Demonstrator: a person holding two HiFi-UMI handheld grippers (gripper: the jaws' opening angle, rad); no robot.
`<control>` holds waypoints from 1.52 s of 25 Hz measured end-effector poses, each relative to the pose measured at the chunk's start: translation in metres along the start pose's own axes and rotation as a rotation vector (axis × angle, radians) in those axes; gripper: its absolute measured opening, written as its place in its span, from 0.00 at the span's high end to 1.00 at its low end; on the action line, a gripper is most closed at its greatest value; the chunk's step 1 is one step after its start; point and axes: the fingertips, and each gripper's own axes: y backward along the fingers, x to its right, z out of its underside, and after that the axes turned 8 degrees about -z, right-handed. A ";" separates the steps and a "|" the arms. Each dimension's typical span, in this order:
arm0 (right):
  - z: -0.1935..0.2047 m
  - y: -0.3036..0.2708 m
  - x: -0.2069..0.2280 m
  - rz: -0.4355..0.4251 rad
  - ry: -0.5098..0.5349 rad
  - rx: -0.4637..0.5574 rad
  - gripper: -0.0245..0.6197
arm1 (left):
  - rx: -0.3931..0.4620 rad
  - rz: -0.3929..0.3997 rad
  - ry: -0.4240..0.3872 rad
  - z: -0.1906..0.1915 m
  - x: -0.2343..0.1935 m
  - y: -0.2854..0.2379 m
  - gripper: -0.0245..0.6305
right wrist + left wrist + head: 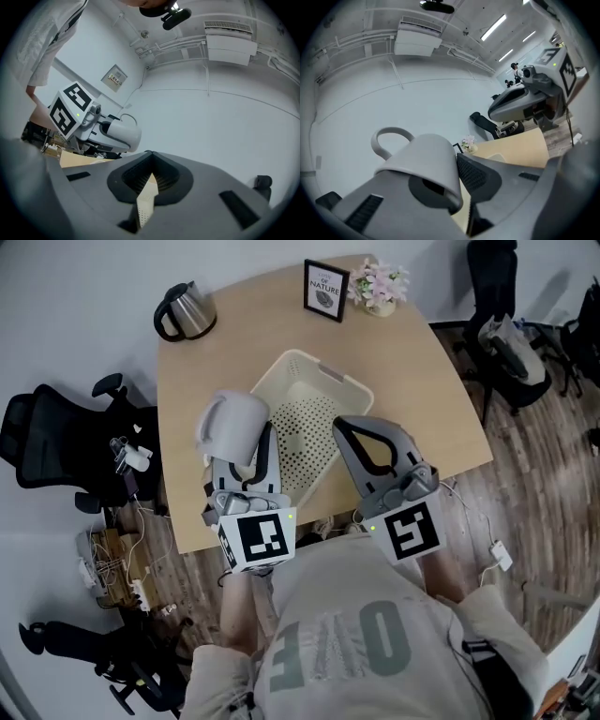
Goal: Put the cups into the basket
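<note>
The near end of the basket is covered in the head view by both grippers, and the person's grey shirt hides the near edge of the bench at 6 o'clock. The hands are mostly tucked out of sight under the marker cubes. The cup, pale grey, is clamped in the left gripper. In the left gripper view it lies tipped between the two jaws, handle up at 10 o'clock and mouth turned down toward the camera, so only a dark sliver of its inside shows. From above, the cup covers the outer jaw and sits at 9 o'clock of the basket, overlapping the left rim. Whether it hangs over the basket or just outside it cannot be told. The right gripper is at 4 o'clock of the basket with its jaws closed tip to tip on nothing. Only a strip of perforated basket wall shows through the gap behind the tips. A pale lump lies on the basket's dotted floor, too unclear to name. At the far side of the bench a kettle stands at 11 o'clock, with a framed picture and a small pot of flowers at 12 to 1 o'clock, all well apart from the grippers. Black office chairs stand off the bench at 9 and 1 o'clock, and a tangle of cables lies on the floor at 8 o'clock.
</note>
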 end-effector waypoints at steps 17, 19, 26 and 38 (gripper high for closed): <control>0.022 -0.009 0.020 0.141 -0.048 -0.079 0.97 | -0.397 0.636 -0.419 0.158 0.101 -0.079 0.87; 0.028 -0.006 0.021 0.145 -0.050 -0.098 0.97 | -0.426 0.691 -0.469 0.173 0.117 -0.080 0.87; 0.046 0.011 0.014 0.165 -0.107 -0.151 0.97 | -0.517 0.859 -0.744 0.225 0.148 -0.064 0.87; 0.052 0.012 0.015 0.184 -0.113 -0.162 0.97 | -0.578 0.967 -0.968 0.262 0.158 -0.062 0.87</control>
